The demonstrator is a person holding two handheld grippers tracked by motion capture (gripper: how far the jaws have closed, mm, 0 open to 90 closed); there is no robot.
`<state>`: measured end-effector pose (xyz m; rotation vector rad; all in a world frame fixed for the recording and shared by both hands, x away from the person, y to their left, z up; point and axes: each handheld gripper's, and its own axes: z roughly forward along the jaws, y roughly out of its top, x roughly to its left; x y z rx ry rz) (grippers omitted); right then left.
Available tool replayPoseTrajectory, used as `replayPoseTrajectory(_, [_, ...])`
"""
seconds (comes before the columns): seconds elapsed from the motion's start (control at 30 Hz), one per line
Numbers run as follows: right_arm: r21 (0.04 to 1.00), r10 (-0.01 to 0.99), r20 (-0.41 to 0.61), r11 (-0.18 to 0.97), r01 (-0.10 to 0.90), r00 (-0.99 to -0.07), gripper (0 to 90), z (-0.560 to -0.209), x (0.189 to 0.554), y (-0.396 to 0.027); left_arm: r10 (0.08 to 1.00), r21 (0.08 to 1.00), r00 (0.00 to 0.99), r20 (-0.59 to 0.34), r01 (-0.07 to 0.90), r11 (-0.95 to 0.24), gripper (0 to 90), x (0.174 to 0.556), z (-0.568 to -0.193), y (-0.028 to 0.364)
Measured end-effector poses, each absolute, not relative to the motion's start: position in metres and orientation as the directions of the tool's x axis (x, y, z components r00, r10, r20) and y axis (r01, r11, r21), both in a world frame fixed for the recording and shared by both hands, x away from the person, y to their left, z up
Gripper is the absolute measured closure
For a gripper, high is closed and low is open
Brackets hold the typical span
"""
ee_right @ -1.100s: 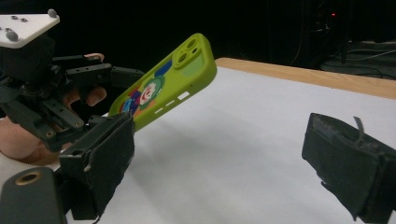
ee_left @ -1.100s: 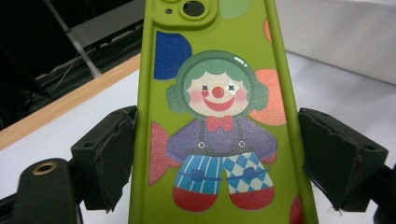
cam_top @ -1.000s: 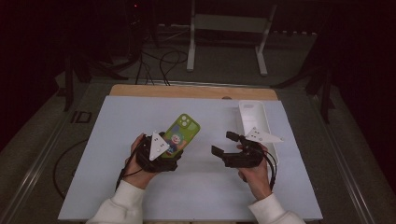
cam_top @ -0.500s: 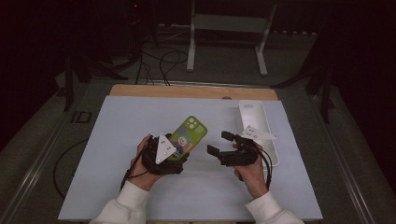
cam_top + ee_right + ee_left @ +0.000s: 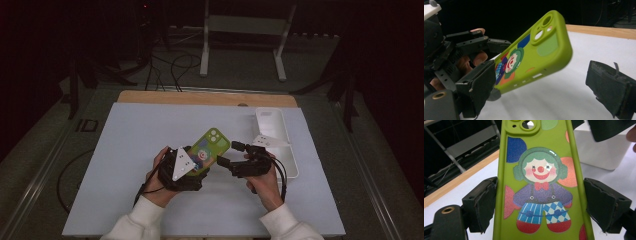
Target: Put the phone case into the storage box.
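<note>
Green clown-printed phone case (image 5: 212, 148), lifted, tilted

green phone case (image 5: 541, 182) bottom cut off by frame edge, white tray (image 5: 604, 147) partly hidden behind it

No text, brand or number can be read anywhere. The green phone case (image 5: 541, 182) carries only a clown drawing, without any letters.
</note>
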<state>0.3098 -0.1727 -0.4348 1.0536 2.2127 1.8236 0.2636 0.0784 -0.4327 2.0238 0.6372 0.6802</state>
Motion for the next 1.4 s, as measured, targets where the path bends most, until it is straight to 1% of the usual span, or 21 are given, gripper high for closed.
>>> replayPoseTrajectory(0.3, [0.882, 0.527, 0.375, 0.049, 0.468, -0.762, 9.3, -0.434, 0.312, -0.167, 0.639, 0.866, 0.735, 0.226, 0.149, -0.477, 16.0, 0.257, -0.431, 0.071])
replayPoseTrajectory(0.4, [0.880, 0.519, 0.380, 0.054, 0.473, -0.766, 12.5, -0.434, 0.312, -0.165, 0.629, 0.868, 0.743, 0.228, 0.138, -0.477, 16.0, 0.255, -0.431, 0.069])
replayPoseTrajectory(0.47, [0.878, 0.515, 0.383, 0.054, 0.475, -0.767, 12.5, -0.433, 0.312, -0.165, 0.629, 0.868, 0.743, 0.228, 0.138, -0.477, 16.0, 0.255, -0.431, 0.069])
replayPoseTrajectory(0.5, [0.874, 0.510, 0.394, 0.050, 0.484, -0.764, 19.6, -0.433, 0.311, -0.165, 0.626, 0.871, 0.746, 0.228, 0.131, -0.474, 16.0, 0.253, -0.432, 0.067])
replayPoseTrajectory(0.6, [0.866, 0.498, 0.413, 0.045, 0.498, -0.763, 29.1, -0.433, 0.311, -0.165, 0.622, 0.873, 0.749, 0.229, 0.125, -0.471, 15.9, 0.252, -0.432, 0.066])
replayPoseTrajectory(0.63, [0.866, 0.498, 0.413, 0.045, 0.498, -0.763, 29.1, -0.433, 0.311, -0.165, 0.622, 0.873, 0.749, 0.229, 0.125, -0.471, 15.9, 0.252, -0.432, 0.066])
replayPoseTrajectory(0.67, [0.864, 0.497, 0.417, 0.045, 0.502, -0.761, 33.2, -0.433, 0.311, -0.164, 0.622, 0.874, 0.749, 0.228, 0.124, -0.470, 15.9, 0.252, -0.432, 0.065])
replayPoseTrajectory(0.7, [0.859, 0.497, 0.425, 0.042, 0.510, -0.756, 40.6, -0.433, 0.310, -0.164, 0.620, 0.873, 0.750, 0.229, 0.123, -0.472, 15.9, 0.252, -0.432, 0.065])
replayPoseTrajectory(0.73, [0.856, 0.496, 0.430, 0.042, 0.516, -0.754, 42.5, -0.433, 0.310, -0.164, 0.621, 0.874, 0.749, 0.230, 0.121, -0.471, 15.9, 0.252, -0.432, 0.065])
replayPoseTrajectory(0.8, [0.848, 0.489, 0.445, 0.040, 0.529, -0.750, 51.3, -0.433, 0.311, -0.164, 0.622, 0.876, 0.750, 0.226, 0.122, -0.467, 15.9, 0.252, -0.433, 0.065])
replayPoseTrajectory(0.9, [0.836, 0.467, 0.468, 0.040, 0.547, -0.750, 60.0, -0.434, 0.311, -0.164, 0.618, 0.870, 0.752, 0.230, 0.126, -0.477, 15.9, 0.253, -0.434, 0.065])
replayPoseTrajectory(1.0, [0.842, 0.456, 0.461, 0.046, 0.538, -0.761, 71.7, -0.432, 0.308, -0.163, 0.612, 0.860, 0.754, 0.239, 0.128, -0.493, 15.9, 0.253, -0.437, 0.064])
replayPoseTrajectory(1.03, [0.842, 0.456, 0.461, 0.046, 0.538, -0.761, 71.7, -0.432, 0.308, -0.163, 0.612, 0.860, 0.754, 0.239, 0.128, -0.493, 15.9, 0.253, -0.437, 0.064])
replayPoseTrajectory(1.1, [0.844, 0.449, 0.454, 0.061, 0.533, -0.770, 80.0, -0.431, 0.306, -0.160, 0.613, 0.854, 0.752, 0.242, 0.135, -0.503, 15.9, 0.254, -0.440, 0.062])
replayPoseTrajectory(1.4, [0.847, 0.480, 0.427, 0.084, 0.525, -0.766, 86.8, -0.428, 0.300, -0.152, 0.629, 0.839, 0.731, 0.266, 0.146, -0.524, 15.6, 0.255, -0.443, 0.059])
